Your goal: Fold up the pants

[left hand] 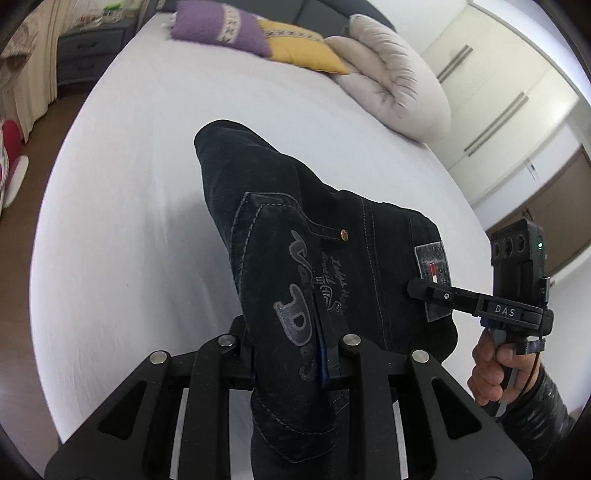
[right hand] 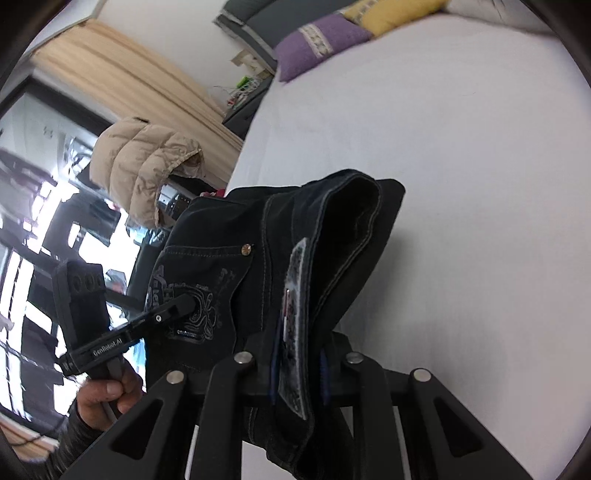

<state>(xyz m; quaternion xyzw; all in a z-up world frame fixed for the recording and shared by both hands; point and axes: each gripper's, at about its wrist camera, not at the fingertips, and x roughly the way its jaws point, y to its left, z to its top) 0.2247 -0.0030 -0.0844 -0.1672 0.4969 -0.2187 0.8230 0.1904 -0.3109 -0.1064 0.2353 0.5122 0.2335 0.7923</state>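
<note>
— On the left?

— Dark drawers (left hand: pixel 90 48) by the bed. Tan curtain (right hand: pixel 122 70) and a puffy tan coat (right hand: pixel 147 162) in the right wrist view.

— And the left gripper (left hand: pixel 291 354)?

— Pinching the pants (left hand: pixel 295 229) tight. Black cloth squeezed between both fingers, right at the back pocket (left hand: pixel 280 280) with the gray letters. Seen from the other side too (right hand: pixel 186 304), tip pressed on the pocket drawing.

— Where are the pants?

— Up off the white bed (left hand: pixel 140 155), held in the air by both grippers. Bunched and folded over, one end hanging toward the sheet. Small shiny stud (left hand: pixel 344 234) near the pocket corner.

— In the middle, far back?

— Purple pillow (left hand: pixel 218 26), then a yellow pillow (left hand: pixel 299 48) touching it, then a big rolled white blanket (left hand: pixel 391 77).

— And on the right?

— Right gripper (right hand: pixel 297 369) clamped on the pants too, at the waist edge by the gray patch (right hand: pixel 293 332). Same gripper seen from the left camera (left hand: pixel 419 288), tip on that patch (left hand: pixel 432 266). Right hand (left hand: pixel 498 373) wrapped round the handle. Left hand (right hand: pixel 107 395) round the other handle.

— Behind that?

— White closet doors (left hand: pixel 495 88) and a brown door (left hand: pixel 557 206).
</note>
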